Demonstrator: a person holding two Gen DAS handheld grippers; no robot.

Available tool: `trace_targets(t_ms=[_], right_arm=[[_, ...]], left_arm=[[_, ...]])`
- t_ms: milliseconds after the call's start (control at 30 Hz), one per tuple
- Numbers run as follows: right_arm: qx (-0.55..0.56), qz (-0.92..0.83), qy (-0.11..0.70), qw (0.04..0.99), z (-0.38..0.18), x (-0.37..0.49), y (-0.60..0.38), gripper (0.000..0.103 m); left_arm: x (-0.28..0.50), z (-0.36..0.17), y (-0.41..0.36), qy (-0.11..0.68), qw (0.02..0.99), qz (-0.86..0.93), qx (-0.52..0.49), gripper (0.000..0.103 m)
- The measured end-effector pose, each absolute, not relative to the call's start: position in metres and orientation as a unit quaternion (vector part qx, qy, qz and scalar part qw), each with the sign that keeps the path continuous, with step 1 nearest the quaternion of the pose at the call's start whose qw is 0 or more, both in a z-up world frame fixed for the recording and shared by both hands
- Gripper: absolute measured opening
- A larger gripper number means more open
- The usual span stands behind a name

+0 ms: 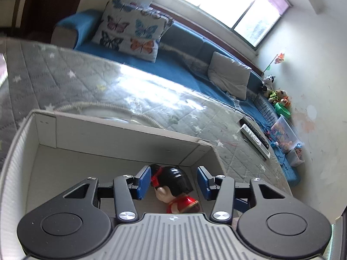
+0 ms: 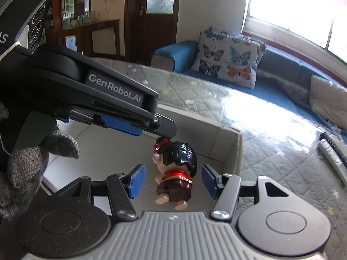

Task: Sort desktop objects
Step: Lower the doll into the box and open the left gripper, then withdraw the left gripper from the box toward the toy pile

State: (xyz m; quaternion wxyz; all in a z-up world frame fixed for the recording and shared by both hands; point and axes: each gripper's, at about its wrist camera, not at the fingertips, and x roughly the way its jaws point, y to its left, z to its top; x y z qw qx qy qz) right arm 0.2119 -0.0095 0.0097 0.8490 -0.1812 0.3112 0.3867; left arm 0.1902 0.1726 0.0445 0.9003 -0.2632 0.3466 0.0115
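A small doll with black hair, a red bow and a red-and-brown outfit (image 2: 175,169) lies on its side on the floor of an open grey cardboard box (image 2: 229,149). My right gripper (image 2: 173,181) is open and hangs over the doll, its blue pads either side of it without touching. My left gripper (image 1: 173,182) is also open above the same doll (image 1: 175,186), inside the box (image 1: 121,134). In the right wrist view the left gripper (image 2: 138,125) reaches in from the left, just above the doll's head.
The box stands on a grey quilted table cover under clear plastic (image 1: 151,86). Two remote controls (image 1: 256,138) lie at the table's right edge. A blue sofa with a butterfly cushion (image 1: 132,30) and a grey cushion (image 1: 229,75) runs behind. Toys and a plastic bin (image 1: 284,134) sit at the far right.
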Motion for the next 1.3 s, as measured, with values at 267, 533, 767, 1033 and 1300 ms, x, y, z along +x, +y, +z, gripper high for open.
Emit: trace_targets(t_ms=[267, 533, 767, 1033, 1300], right_arm=[[-0.15, 0.388, 0.286, 0.863, 0.03, 0.187, -0.051, 0.066], [-0.137, 0.377, 0.265, 0.877, 0.034, 0.145, -0.092, 0.074], [-0.132, 0.362, 0.254, 0.887, 0.025, 0.118, -0.116, 0.077], [-0.131, 0.344, 0.247, 0.896, 0.009, 0.091, -0.139, 0.078], [-0.111, 0.309, 0.269, 0.906, -0.005, 0.078, -0.169, 0.078]], left_arm=[[0.153, 0.062, 0.146, 0.329, 0.916, 0.007, -0.23, 0.05], [0.122, 0.065, 0.114, 0.324, 0.926, 0.0, -0.195, 0.05], [0.102, 0.053, 0.09, 0.333, 0.925, -0.011, -0.185, 0.05], [0.084, 0.039, 0.071, 0.347, 0.919, -0.025, -0.184, 0.05], [0.076, 0.033, 0.047, 0.359, 0.916, -0.051, -0.174, 0.05]])
